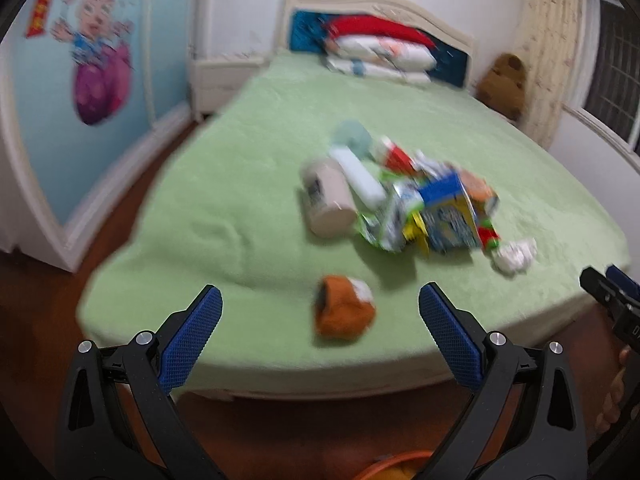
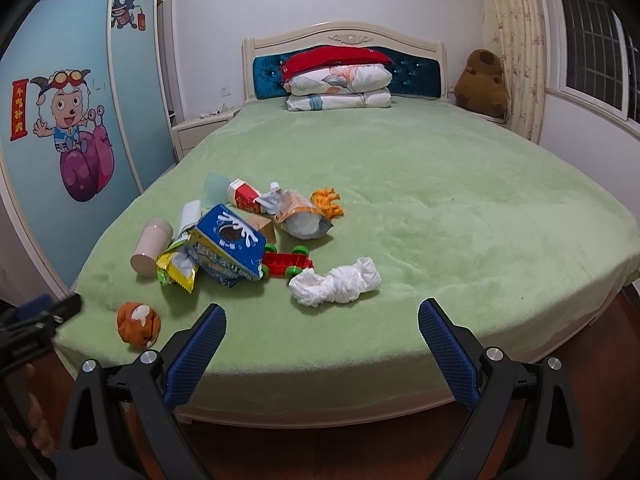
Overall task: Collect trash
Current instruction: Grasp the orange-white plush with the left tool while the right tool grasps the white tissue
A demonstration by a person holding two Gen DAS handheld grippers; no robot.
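Trash lies in a loose heap on the green bed (image 2: pixel 440 208), toward its left half and short of the foot edge: a beige cup (image 2: pixel 151 246) on its side, a blue box (image 2: pixel 230 246), a yellow wrapper (image 2: pixel 178 270), a red carton (image 2: pixel 245 198), a grey pouch (image 2: pixel 298 216) and a white wad (image 2: pixel 336 282). The wad is the nearest piece to the right tool (image 2: pixel 322 334), just ahead of it and a little left, with its long axis running roughly across the tool's line of reach. The right tool's jaws stand wide apart and hold nothing. The left tool (image 1: pixel 320 316), also wide apart and empty, faces an orange plush (image 1: pixel 344 312) that sits alone near the foot edge; that view is blurred. To the right of the heap the bed is bare, so there is open room to come in from that side.
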